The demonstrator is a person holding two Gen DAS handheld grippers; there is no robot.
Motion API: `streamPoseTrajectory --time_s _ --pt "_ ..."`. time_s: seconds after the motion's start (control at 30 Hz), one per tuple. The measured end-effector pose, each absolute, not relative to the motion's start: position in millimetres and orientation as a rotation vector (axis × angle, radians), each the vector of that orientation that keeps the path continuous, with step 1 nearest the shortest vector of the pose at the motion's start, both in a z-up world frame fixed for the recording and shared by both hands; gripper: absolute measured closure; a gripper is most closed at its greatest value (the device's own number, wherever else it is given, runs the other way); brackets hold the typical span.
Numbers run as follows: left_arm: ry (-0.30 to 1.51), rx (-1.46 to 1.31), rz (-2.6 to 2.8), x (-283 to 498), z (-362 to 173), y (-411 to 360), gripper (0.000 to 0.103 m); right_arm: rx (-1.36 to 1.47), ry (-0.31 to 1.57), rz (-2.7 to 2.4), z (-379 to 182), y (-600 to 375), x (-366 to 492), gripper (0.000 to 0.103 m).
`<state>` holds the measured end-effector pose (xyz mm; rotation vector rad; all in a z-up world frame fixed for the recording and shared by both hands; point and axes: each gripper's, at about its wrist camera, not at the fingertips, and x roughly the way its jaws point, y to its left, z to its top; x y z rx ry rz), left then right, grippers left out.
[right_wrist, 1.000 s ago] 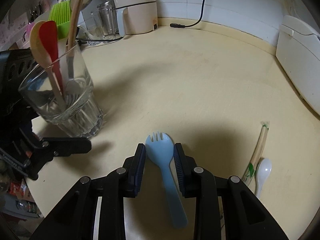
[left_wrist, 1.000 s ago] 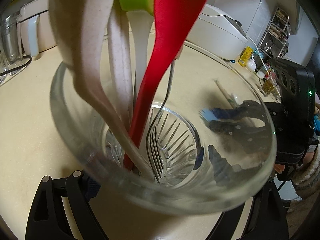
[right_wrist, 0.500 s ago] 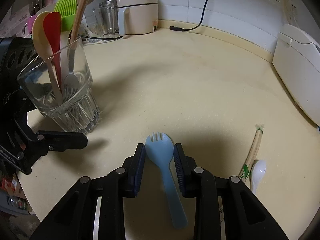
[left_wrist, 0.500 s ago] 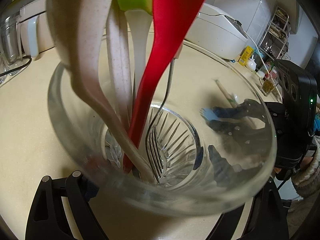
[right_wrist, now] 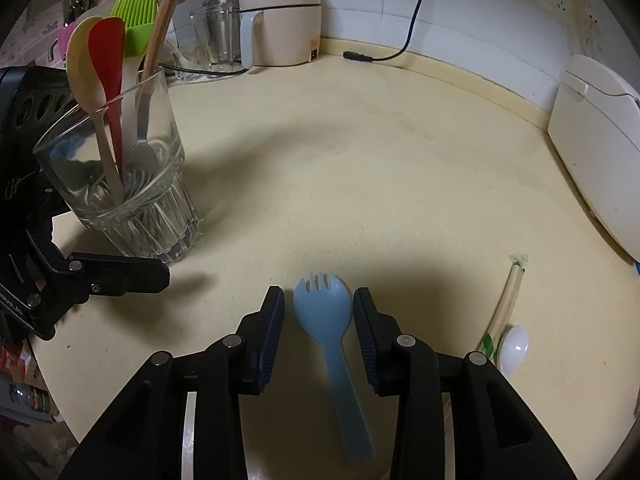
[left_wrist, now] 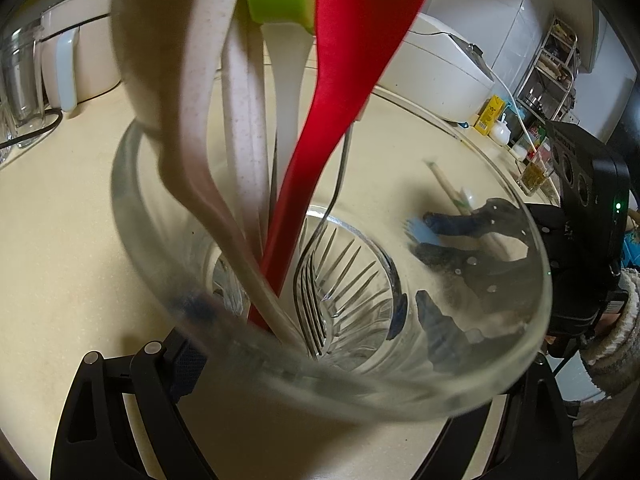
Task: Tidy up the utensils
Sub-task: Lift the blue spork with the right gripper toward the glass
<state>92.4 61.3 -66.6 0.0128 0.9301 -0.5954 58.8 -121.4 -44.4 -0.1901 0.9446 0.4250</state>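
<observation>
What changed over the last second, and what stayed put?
The right gripper is opening: its fingers have spread off the blue spork, which lies on the counter between them. The left gripper stays around the glass of utensils, unmoved.

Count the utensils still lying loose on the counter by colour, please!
Blue: 1, the spork
White: 1, the small spoon
Pale wood with green print: 1, the wrapped chopsticks
Total: 3

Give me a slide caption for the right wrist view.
Right claw opening around blue spork lying on counter.
</observation>
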Motion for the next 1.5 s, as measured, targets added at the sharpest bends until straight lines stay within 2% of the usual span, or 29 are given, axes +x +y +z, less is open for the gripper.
streamPoseTrajectory --time_s 0.1,0.17,0.4,0.93,1.2,1.5 --pt "0.93 0.013 -0.595 92 -67 62 0.011 -0.185 0.944 0.441 -45 -123 60 0.067" --pt "0.93 0.013 -0.596 92 -67 62 0.011 -0.181 0.947 0.439 -44 -124 60 0.073" --pt "0.93 0.016 -0.594 92 -66 62 0.011 -0.078 0.957 0.46 -37 -132 63 0.074" --pt "0.931 0.023 -0.591 92 -65 57 0.011 0.121 0.702 0.5 56 -162 59 0.074" --pt "0.931 0.021 -0.592 91 -65 55 0.011 0.258 0.596 0.682 104 -142 68 0.074" --pt "0.931 0.02 -0.593 91 -66 56 0.011 0.456 0.554 0.884 116 -107 91 0.074"
